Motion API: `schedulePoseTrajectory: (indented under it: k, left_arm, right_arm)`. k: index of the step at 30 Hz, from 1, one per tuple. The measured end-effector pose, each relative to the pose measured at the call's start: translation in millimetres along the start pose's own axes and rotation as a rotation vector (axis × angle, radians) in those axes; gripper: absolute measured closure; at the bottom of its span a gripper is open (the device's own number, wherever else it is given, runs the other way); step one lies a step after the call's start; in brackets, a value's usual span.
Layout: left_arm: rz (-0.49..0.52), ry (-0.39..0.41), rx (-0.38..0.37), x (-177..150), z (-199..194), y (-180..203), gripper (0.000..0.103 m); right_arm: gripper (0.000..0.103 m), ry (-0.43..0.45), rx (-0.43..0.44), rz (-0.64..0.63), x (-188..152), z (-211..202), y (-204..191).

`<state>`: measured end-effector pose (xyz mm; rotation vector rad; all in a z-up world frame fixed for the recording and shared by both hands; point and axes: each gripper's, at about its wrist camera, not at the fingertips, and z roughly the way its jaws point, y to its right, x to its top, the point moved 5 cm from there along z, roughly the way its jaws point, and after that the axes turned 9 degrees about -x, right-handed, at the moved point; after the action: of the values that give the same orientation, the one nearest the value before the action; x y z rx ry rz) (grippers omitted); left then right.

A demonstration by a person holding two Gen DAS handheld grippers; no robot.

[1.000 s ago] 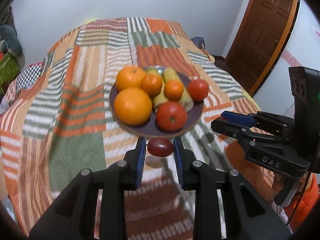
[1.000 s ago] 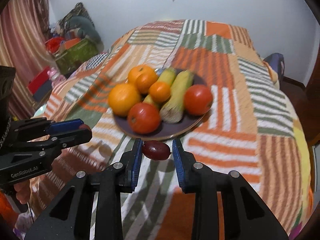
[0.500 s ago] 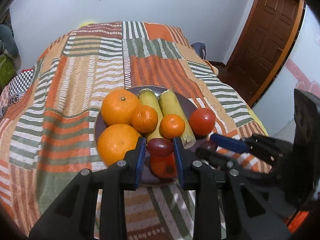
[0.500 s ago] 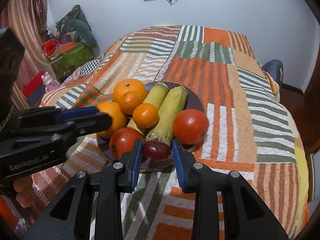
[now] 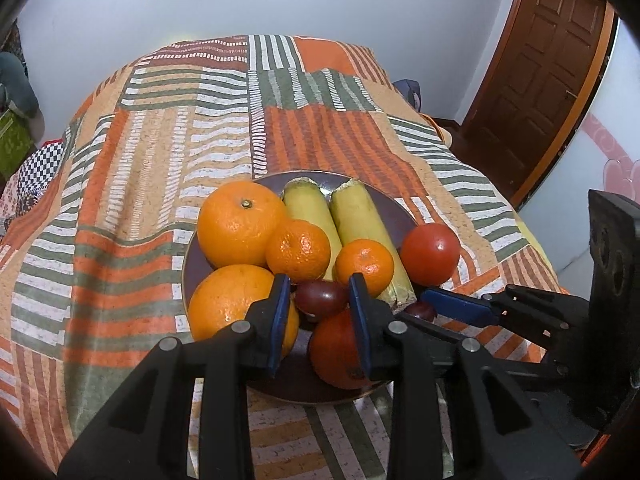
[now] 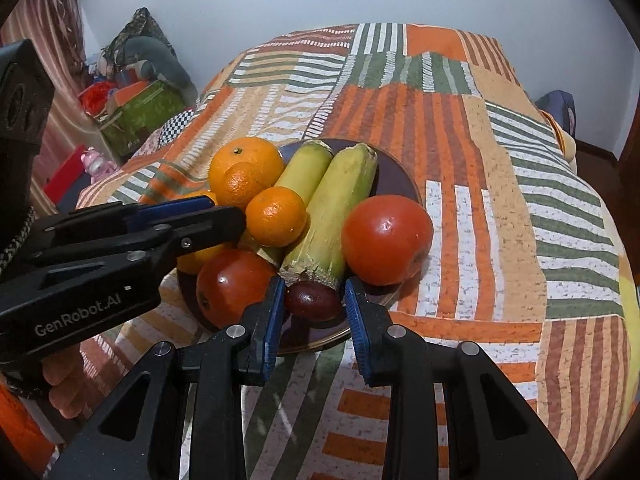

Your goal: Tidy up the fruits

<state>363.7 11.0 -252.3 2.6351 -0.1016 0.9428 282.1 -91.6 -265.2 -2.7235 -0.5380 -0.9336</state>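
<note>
A dark brown plate (image 5: 400, 216) on the patchwork bedspread holds oranges (image 5: 239, 222), two corn cobs (image 5: 360, 216) and tomatoes (image 5: 430, 253). My left gripper (image 5: 320, 295) is shut on a dark red grape (image 5: 321, 296), held over the plate between an orange and a tomato (image 5: 336, 350). My right gripper (image 6: 314, 297) is shut on a second dark red grape (image 6: 312, 299), low over the plate's near part (image 6: 316, 340), just below the cut end of a corn cob (image 6: 332, 216). The right gripper shows in the left wrist view (image 5: 460, 308). The left gripper shows in the right wrist view (image 6: 192, 216).
The bedspread (image 5: 160, 140) covers the whole bed and slopes off at the sides. A brown door (image 5: 548, 64) stands at the right. Boxes, bags and toys (image 6: 136, 104) are piled on the floor at the left of the bed.
Both grippers have moved forward and down with their grapes, from the bedspread in front of the plate to over the plate among the fruit.
</note>
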Motion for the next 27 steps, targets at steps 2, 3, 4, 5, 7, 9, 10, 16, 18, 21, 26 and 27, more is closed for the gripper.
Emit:
schedulePoseTrajectory:
  k: [2, 3, 4, 5, 7, 9, 10, 16, 18, 21, 26, 27]
  left_arm:
    - [-0.006, -0.002, 0.0, 0.3, -0.2, -0.3, 0.073]
    - [-0.01, -0.004, -0.003, 0.2, -0.5, 0.0, 0.071]
    - [-0.015, -0.007, -0.006, 0.0, -1.5, 0.5, 0.069]
    - [-0.017, -0.006, -0.004, -0.3, -3.1, 0.8, 0.069]
    - [-0.015, 0.005, 0.005, -0.6, -10.3, 2.1, 0.069]
    - [-0.016, 0.022, 0.008, -0.6, -21.0, 3.7, 0.069]
    - [-0.016, 0.036, 0.006, -0.1, -29.2, 5.1, 0.069]
    - [0.019, 0.15, 0.026, 7.2, -94.2, 22.2, 0.069]
    - [0.05, 0.208, 0.03, 9.9, -124.9, 35.5, 0.069]
    - [0.087, 0.302, 0.041, 10.9, -170.9, 56.4, 0.069]
    - [0.126, 0.437, 0.049, 5.4, -238.4, 88.2, 0.068]
    - [0.136, 0.466, 0.056, 3.2, -251.9, 94.3, 0.068]
  right_arm:
    - [0.072, -0.006, 0.001, 0.001, 0.9, 1.6, 0.8]
    - [0.071, -0.007, 0.001, 0.002, 1.3, 1.3, 1.0]
    - [0.069, -0.008, 0.004, 0.004, 1.4, 0.7, 0.9]
    - [0.067, -0.006, 0.009, 0.009, 1.9, -0.7, 1.0]
    - [0.065, 0.004, 0.01, 0.016, 2.7, -4.9, 1.9]
    - [0.065, 0.022, 0.001, 0.015, 4.0, -12.7, 1.9]
    - [0.065, 0.032, -0.003, 0.014, 4.9, -17.6, 2.2]
    - [0.065, 0.144, -0.019, 0.014, 16.7, -73.2, -0.2]
    - [0.065, 0.207, -0.029, 0.007, 22.0, -102.9, -3.4]
    - [0.065, 0.301, -0.028, 0.006, 26.9, -147.1, -9.2]
    - [0.065, 0.441, -0.021, 0.008, 28.3, -216.7, -22.9]
    - [0.065, 0.464, -0.025, 0.004, 27.3, -227.7, -25.6]
